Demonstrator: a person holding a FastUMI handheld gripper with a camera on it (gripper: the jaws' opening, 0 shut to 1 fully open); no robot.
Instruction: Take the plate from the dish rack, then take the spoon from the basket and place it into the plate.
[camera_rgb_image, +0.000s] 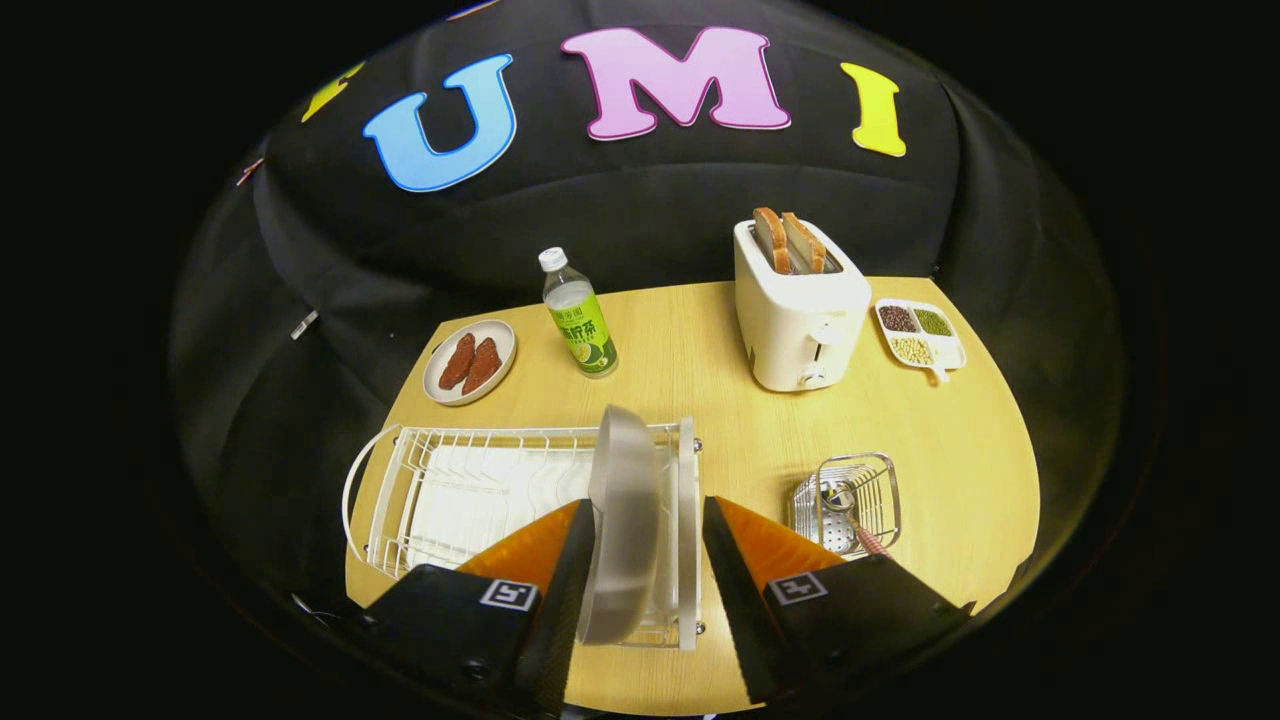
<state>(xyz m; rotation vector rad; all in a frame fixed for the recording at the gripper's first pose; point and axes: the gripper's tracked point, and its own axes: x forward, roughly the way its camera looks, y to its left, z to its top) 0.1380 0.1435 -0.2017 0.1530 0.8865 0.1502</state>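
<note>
Plate (622, 520) stands on edge at the right end of the dish rack (440, 490), between my gripper (640, 560) fingers, which I see spread wide; contact unclear. Spoon (845, 505) lies in the basket (880, 480), right of the rack on the table (960, 440).

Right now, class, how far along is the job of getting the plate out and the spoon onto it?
Nothing looks finished yet. The plate stands on edge in the dish rack, between the open tongs; the left finger is close against it, the right one apart, so no grasp yet. Left to do: close, lift the plate out, set it down, then fetch the spoon lying in the basket.
</note>
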